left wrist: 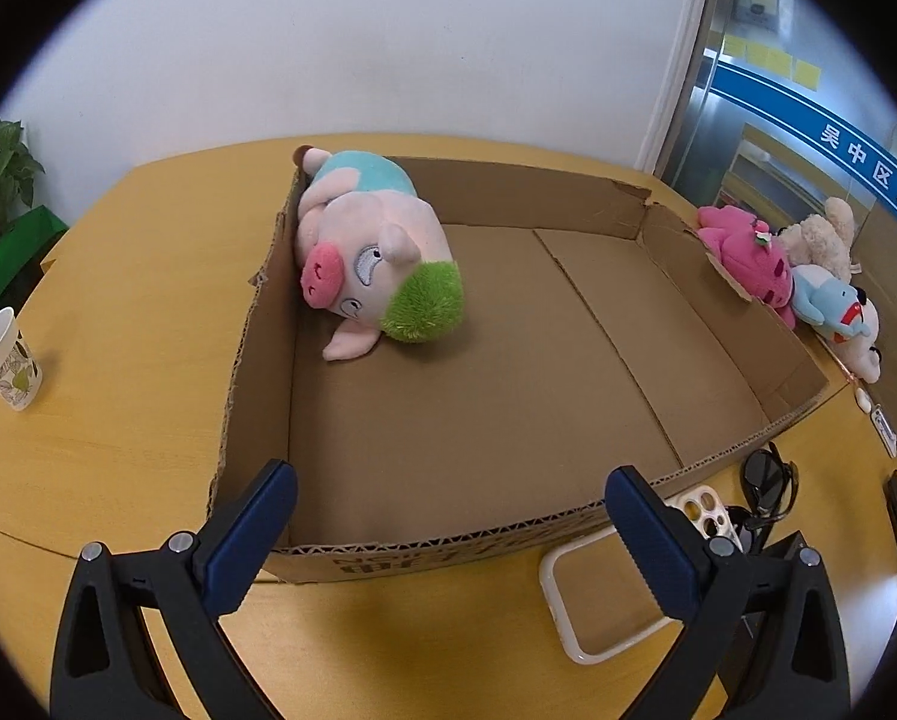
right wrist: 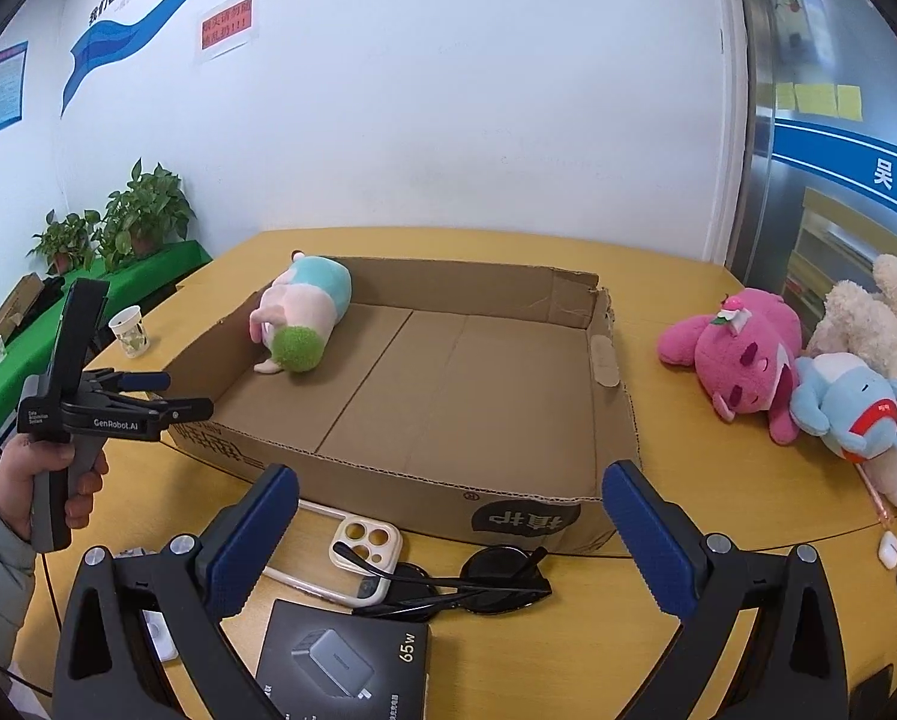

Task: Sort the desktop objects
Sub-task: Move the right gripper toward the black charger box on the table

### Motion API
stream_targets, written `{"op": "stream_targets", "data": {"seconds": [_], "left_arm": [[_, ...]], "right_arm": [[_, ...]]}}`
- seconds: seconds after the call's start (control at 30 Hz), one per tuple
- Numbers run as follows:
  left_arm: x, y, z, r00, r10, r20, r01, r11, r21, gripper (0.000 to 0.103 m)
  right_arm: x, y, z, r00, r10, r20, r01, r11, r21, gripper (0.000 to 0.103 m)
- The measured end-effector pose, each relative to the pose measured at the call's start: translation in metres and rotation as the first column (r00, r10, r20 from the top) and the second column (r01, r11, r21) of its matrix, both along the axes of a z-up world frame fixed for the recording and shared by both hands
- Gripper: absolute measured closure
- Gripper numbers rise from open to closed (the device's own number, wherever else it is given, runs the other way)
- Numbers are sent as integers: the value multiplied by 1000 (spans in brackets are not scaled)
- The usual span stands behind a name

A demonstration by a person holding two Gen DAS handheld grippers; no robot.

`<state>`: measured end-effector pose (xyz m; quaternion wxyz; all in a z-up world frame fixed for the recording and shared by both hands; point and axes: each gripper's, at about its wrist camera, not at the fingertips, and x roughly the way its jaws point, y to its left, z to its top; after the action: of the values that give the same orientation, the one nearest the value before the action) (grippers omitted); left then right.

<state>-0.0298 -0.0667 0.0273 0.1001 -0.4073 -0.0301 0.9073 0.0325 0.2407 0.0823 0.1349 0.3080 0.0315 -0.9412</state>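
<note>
We hold left gripper (left wrist: 451,489) and right gripper (right wrist: 450,489) spread, empty — pink plush pig with green tuft (left wrist: 367,264) lying inside shallow brown cardboard box (left wrist: 718,462) on yellow wooden counter (left wrist: 118,330).

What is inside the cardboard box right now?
Only the pig plush, lying against the left wall of the cardboard box. The floor beneath the plush is covered.

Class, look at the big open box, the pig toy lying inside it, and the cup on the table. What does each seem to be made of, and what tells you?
Box: corrugated cardboard, matte brown; fluted edges show.
Pig toy: soft plush fabric, fuzzy green tuft.
Cup: probably paper, white with leaf print.
</note>
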Motion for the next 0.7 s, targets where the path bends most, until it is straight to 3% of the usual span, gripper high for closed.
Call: {"op": "stream_targets", "data": {"seconds": [0.13, 0.33, 0.43, 0.57, 0.7], "left_arm": [[4, 5, 6, 1000, 28, -5, -28, 999, -44, 1], [35, 8, 44, 991, 81, -104, -81, 997, 4, 1], [60, 25, 55, 990, 47, -135, -43, 999, 30, 1], [89, 55, 48, 993, -36, -114, 47, 995, 93, 1], [100, 82, 21, 993, -117, -13, 118, 972, 202, 1]], "right_arm": [[4, 6, -1, 1000, 3, 0, -3, 1000, -13, 0], [18, 24, -15, 1000, 14, 19, -15, 1000, 10, 0], [27, 34, -36, 993, 63, 103, -63, 998, -5, 0], [42, 41, -69, 973, 123, 197, -119, 992, -35, 0], [53, 40, -96, 930, 232, 285, -200, 970, -138, 0]]}}
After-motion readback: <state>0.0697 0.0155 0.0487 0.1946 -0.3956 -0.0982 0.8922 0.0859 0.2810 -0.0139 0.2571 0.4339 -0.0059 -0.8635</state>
